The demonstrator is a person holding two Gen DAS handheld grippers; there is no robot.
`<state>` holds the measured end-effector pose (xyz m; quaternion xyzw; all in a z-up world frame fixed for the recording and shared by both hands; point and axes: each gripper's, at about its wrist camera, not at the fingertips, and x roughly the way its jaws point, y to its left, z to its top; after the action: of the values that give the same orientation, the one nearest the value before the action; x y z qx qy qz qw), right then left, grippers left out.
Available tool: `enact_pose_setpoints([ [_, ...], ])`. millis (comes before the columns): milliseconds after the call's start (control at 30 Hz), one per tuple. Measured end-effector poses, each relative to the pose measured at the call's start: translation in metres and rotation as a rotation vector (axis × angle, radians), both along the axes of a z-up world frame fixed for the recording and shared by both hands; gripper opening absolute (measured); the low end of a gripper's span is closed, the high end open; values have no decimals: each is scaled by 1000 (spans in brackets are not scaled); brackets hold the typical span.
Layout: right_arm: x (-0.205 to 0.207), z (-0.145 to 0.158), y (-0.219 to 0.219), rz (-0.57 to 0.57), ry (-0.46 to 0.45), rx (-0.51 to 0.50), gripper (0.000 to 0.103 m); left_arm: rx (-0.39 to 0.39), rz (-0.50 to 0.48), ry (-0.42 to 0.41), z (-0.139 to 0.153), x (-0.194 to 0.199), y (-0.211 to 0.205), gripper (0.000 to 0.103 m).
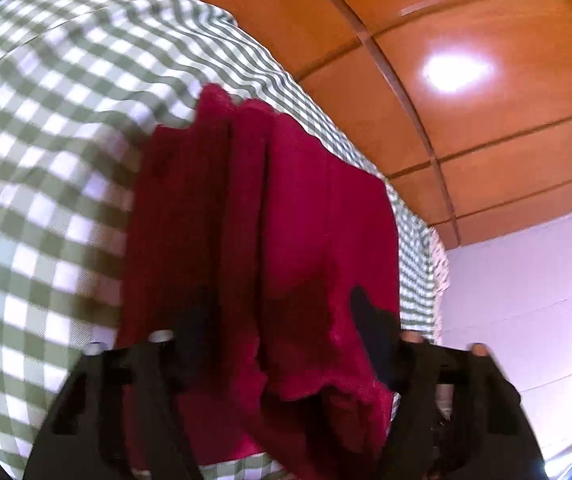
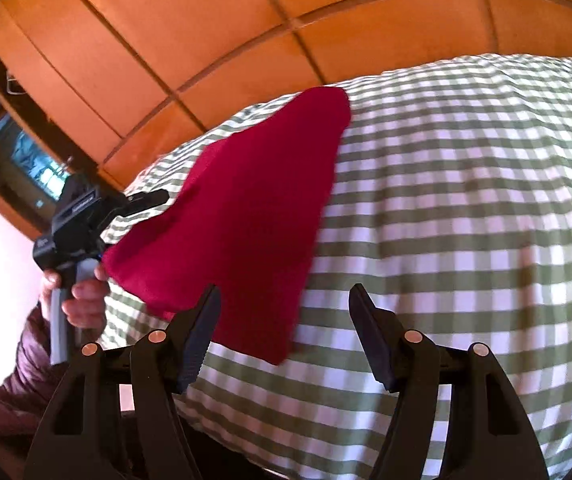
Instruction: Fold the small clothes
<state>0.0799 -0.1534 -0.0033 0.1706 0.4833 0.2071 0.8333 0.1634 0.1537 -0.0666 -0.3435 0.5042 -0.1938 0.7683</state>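
Note:
A dark red cloth [image 1: 265, 220] lies rumpled in long folds on a green-and-white checked bed cover [image 1: 45, 160]. My left gripper [image 1: 281, 308] has its jaws apart, with the near end of the cloth bunched between the fingers; blur hides whether the pads press on it. In the right wrist view the same red cloth [image 2: 245, 200] spreads flat toward the bed's far edge. My right gripper [image 2: 283, 300] stands open just above the cover [image 2: 466, 200]; its left finger [image 2: 205, 320] overlaps the cloth's near edge. The left gripper [image 2: 153, 198] sits at the cloth's left corner, held by a hand [image 2: 81, 300].
Orange wooden wardrobe doors [image 2: 205, 20] rise right behind the bed. A dark screen [image 2: 25, 168] sits in a niche at far left. A white wall [image 1: 526, 280] lies beyond the bed's corner. A dark padded sleeve [image 2: 13, 380] shows at lower left.

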Motion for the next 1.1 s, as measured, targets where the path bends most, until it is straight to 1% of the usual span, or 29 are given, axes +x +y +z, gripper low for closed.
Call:
enact_pose_setpoints([
  [33, -1, -1, 1, 0, -1, -2, 65, 30, -15, -10, 3, 2, -6, 35],
  [67, 0, -3, 1, 5, -3, -3, 65, 79, -29, -37, 9, 2, -13, 27],
  [133, 3, -6, 7, 22, -6, -4, 65, 143, -31, -100, 26, -1, -21, 23],
  [167, 7, -7, 13, 32, -9, -12, 65, 153, -27, -125, 32, -5, -21, 22],
  [233, 12, -6, 28, 54, -16, -19, 65, 175, -18, -180, 49, -16, -17, 22],
  [267, 12, -5, 37, 79, -25, -17, 64, 202, -11, -224, 60, -28, -13, 22],
  [333, 8, -1, 52, 133, -46, -20, 63, 247, -1, -257, 66, -42, -6, 22],
  [367, 6, -2, 63, 166, -51, -32, 63, 298, 5, -248, 62, -48, 0, 22],
  [400, 5, -5, 69, 183, -49, -43, 63, 331, 7, -228, 55, -51, 4, 22],
  [467, 4, -16, 85, 210, -40, -83, 63, 401, 22, -149, 28, -47, 11, 23],
  [500, 3, -19, 92, 220, -44, -108, 63, 416, 29, -114, 17, -45, 12, 24],
  [533, 2, -22, 98, 228, -55, -138, 63, 402, 42, -100, 7, -44, 14, 26],
  [567, 1, -23, 104, 235, -72, -177, 63, 399, 56, -108, 6, -45, 13, 33],
  [633, 0, -23, 108, 242, -82, -214, 63, 443, 93, -110, 11, -46, 10, 44],
  [700, 0, -20, 106, 257, -78, -220, 63, 464, 104, -128, 20, -49, 7, 43],
  [767, 1, -14, 101, 270, -69, -206, 63, 503, 134, -173, 36, -57, 5, 43],
  [800, 1, -9, 96, 269, -68, -192, 63, 521, 152, -221, 50, -65, 5, 43],
  [867, 6, 2, 84, 238, -77, -158, 63, 525, 167, -286, 65, -75, 2, 43],
  [900, 10, 7, 78, 219, -84, -149, 63, 532, 163, -318, 71, -79, -3, 43],
  [933, 16, 11, 73, 198, -89, -142, 63, 555, 143, -342, 75, -81, -11, 43],
  [1000, 33, 19, 66, 153, -103, -131, 63, 605, 105, -363, 73, -84, -22, 43],
  [1033, 43, 22, 65, 134, -110, -138, 63, 639, 81, -361, 66, -83, -30, 43],
  [1100, 64, 26, 68, 98, -128, -155, 63, 644, 57, -324, 55, -78, -36, 43],
])
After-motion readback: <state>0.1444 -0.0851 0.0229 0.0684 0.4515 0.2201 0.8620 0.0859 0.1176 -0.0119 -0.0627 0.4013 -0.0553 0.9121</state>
